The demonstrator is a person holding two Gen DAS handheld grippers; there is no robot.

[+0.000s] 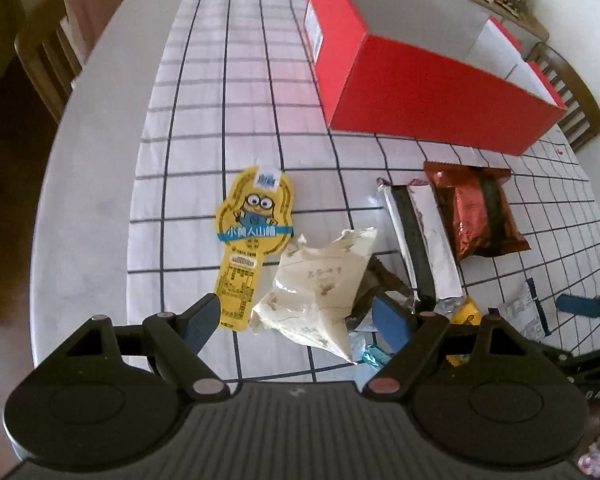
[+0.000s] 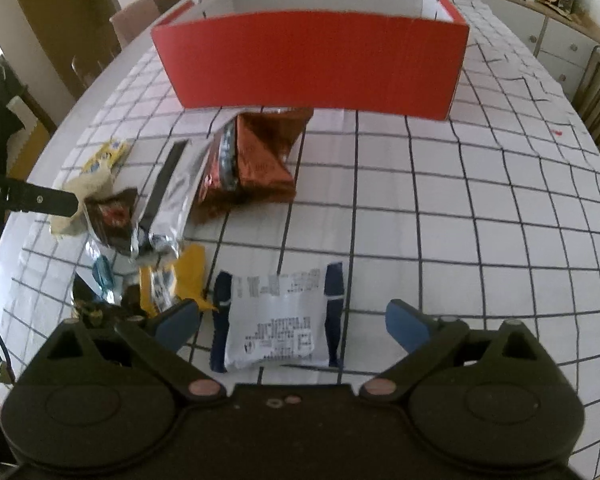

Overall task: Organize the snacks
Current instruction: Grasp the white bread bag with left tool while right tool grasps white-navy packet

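left gripper is hanging low over the grid-pattern tablecloth, jaws spread wide and gripping nothing, with a cream packet lying between the blue pads; beside it a yellow minion-shaped pack is showing chinese characters on a blue band; a silver wrapper and a copper-red foil bag are lying nearer the red box; right gripper is hovering with jaws wide open, empty, over a white packet with navy ends whose fine print is too small to read; only the right view is showing the box's open grey interior, a yellow wrapper, and "bot.ai" lettering on the other tool at far left; only the left view is showing the white label on the box's end.
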